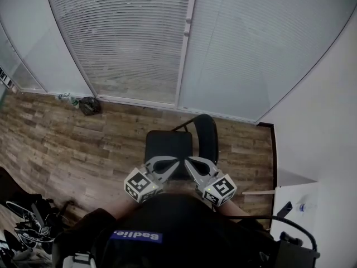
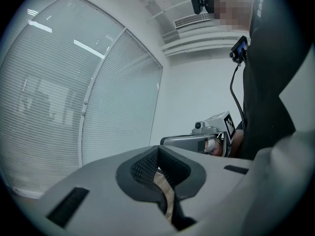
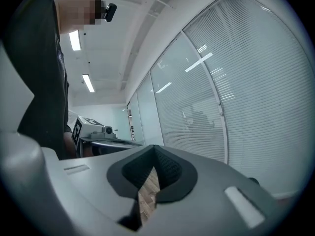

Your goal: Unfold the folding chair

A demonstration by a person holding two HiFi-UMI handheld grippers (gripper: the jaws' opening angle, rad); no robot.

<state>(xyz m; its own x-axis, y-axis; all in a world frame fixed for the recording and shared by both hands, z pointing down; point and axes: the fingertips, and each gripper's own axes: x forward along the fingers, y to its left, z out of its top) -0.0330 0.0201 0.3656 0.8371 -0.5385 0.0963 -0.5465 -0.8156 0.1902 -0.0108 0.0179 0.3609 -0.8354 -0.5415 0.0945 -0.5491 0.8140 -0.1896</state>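
The left tool (image 1: 170, 162) has its jaws pressed together on nothing; only wooden floor (image 1: 67, 144) shows through the slit behind its pads. Just beyond both tips stands the black folding chair (image 1: 169, 147), seat down, backrest to the right. The right tool (image 1: 189, 162) is likewise closed and empty, its tip near the left one's.

Holding the grey plastic left tongs (image 1: 175, 162) and the grey plastic right tongs (image 1: 188, 161) level, side by side, both closed on nothing, tips angled together, nearly meeting.
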